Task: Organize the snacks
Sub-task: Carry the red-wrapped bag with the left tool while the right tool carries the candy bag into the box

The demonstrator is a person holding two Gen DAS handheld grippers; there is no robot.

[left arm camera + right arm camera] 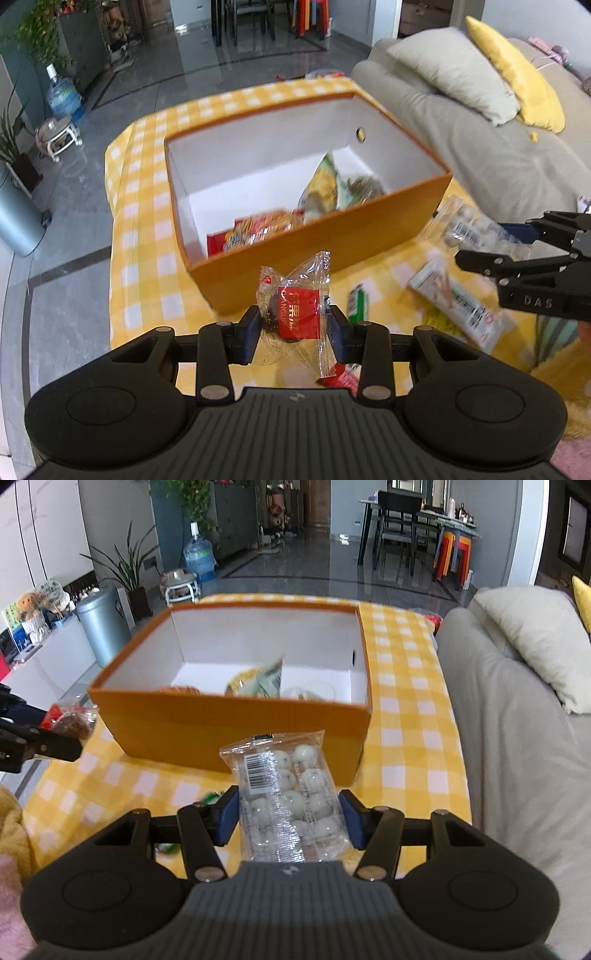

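An open orange box [332, 243] with a white inside stands on a yellow checked cloth; it also shows in the right wrist view [229, 723]. It holds a red snack bag [255, 229] and a yellow-green bag [332, 184]. My left gripper [293, 330] is shut on a clear packet with a red label [295, 310], just in front of the box. My right gripper [290, 814] is shut on a clear pack of white round sweets [288, 794], near the box's front right corner. It also shows at the right of the left wrist view [517, 240].
Loose snacks lie on the cloth right of the box: a white-green packet [461, 306] and a small green one [358, 302]. A grey sofa [517, 738] with cushions borders the table on the right. A grey bin [103, 624] stands on the floor at the left.
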